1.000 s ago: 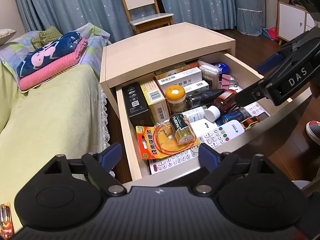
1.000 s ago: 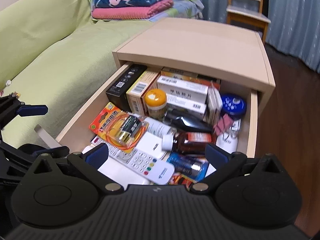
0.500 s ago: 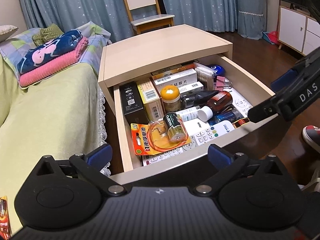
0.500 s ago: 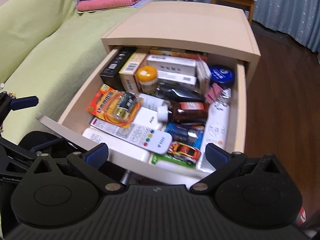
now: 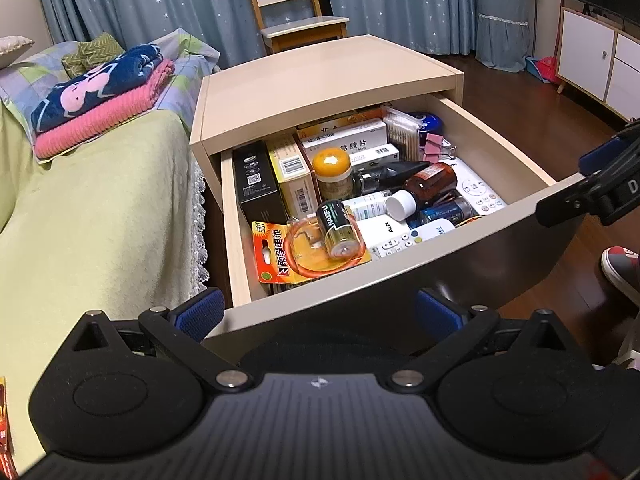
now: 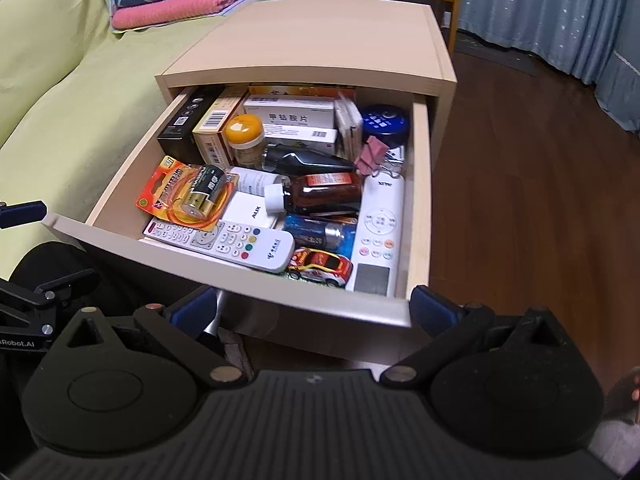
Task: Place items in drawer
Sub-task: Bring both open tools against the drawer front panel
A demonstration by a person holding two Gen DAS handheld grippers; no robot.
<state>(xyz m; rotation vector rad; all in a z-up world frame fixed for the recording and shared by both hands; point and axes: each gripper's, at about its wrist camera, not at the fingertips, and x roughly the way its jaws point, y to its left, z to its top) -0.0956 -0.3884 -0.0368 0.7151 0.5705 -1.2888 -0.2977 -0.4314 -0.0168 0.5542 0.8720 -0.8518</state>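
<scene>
The pale wooden drawer (image 5: 400,270) (image 6: 240,280) stands pulled out from the nightstand (image 5: 320,76), packed with items. An orange battery card with a green battery (image 5: 312,248) (image 6: 188,196) lies at its front left. Beside it are a white remote (image 6: 228,240), a brown bottle (image 6: 324,196), a toy car (image 6: 320,266) and a yellow-lidded jar (image 5: 331,172). My left gripper (image 5: 318,312) is open and empty, just short of the drawer front. My right gripper (image 6: 312,308) is open and empty at the front right corner, seen also from the left wrist (image 5: 592,192).
A bed with a green cover (image 5: 92,208) lies left of the nightstand, with folded blankets (image 5: 100,96) on it. A wooden chair (image 5: 296,12) and curtains stand behind. A white cabinet (image 5: 592,52) is at the right. A shoe (image 5: 620,268) rests on the dark wood floor.
Both grippers have drawn back and up from the drawer, so its front edge now lies ahead of the fingertips. The drawer's contents have not moved.
</scene>
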